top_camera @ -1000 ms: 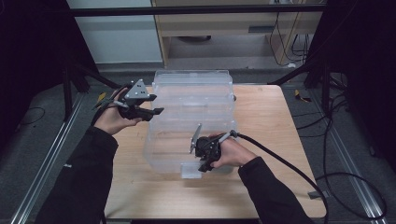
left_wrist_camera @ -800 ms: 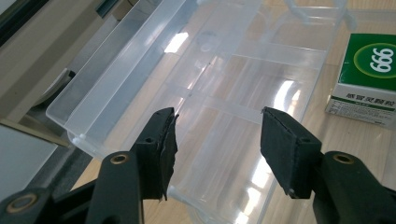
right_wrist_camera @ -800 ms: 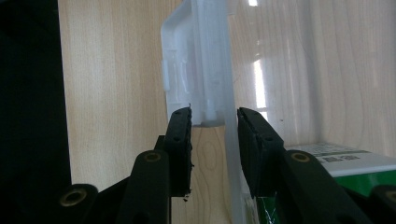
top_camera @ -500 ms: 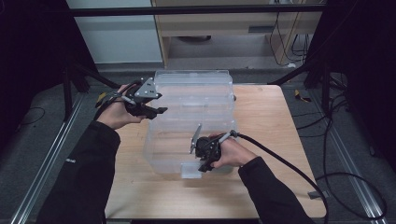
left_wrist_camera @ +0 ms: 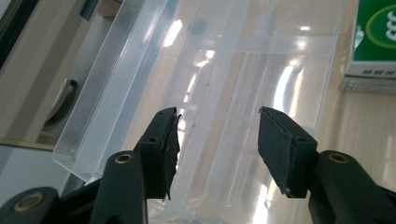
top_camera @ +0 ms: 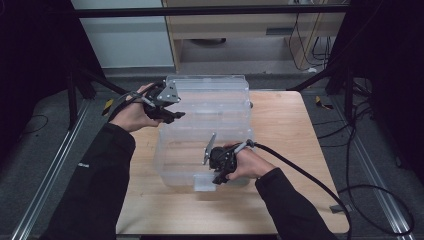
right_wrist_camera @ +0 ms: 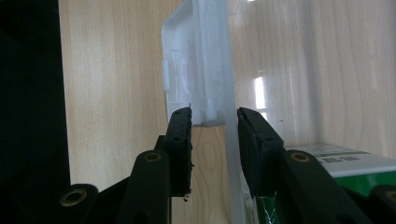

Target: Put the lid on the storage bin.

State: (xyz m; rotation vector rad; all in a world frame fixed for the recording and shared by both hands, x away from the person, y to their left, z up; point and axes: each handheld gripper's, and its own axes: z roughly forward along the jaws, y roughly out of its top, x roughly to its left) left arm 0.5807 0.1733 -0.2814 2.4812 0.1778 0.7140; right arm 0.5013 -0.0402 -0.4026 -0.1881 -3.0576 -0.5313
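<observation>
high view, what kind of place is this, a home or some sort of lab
Most likely a lab or recording rig, not a home: a bare wooden table stands inside a black metal frame, loose cables trail over grey carpet, and a clear plastic bin is the work piece.

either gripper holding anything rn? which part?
Right gripper straddles the clear box's front latch tab; firm clamping cannot be told. Left gripper is open over the lid, holding nothing.
</observation>
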